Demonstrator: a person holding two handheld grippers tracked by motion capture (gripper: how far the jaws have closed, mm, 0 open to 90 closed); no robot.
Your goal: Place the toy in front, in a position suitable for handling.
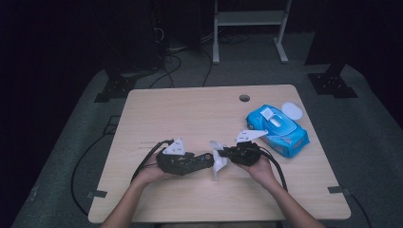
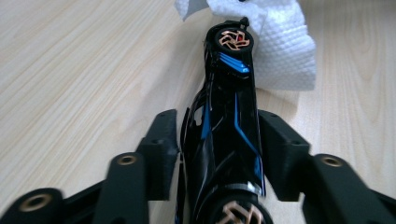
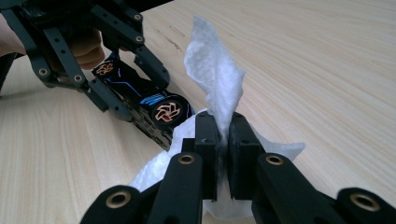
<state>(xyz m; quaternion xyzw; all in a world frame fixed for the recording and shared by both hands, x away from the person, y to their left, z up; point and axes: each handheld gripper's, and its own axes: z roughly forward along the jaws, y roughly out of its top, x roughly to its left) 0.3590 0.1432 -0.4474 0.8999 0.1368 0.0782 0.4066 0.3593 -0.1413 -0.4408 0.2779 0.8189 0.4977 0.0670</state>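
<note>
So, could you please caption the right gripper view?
Right gripper pinching a white wipe beside the black toy car.

A glossy black toy car (image 2: 229, 135) with blue stripes and copper-spoked wheels lies tipped on its side, lengthwise between the jaws of the left hand-held gripper (image 2: 219, 140), near the middle of the worktop's (image 1: 190, 109) front half. A white, embossed wet wipe (image 3: 215, 79), crumpled and pinched upright, touches the car's end wheel, toward the right edge.
</note>
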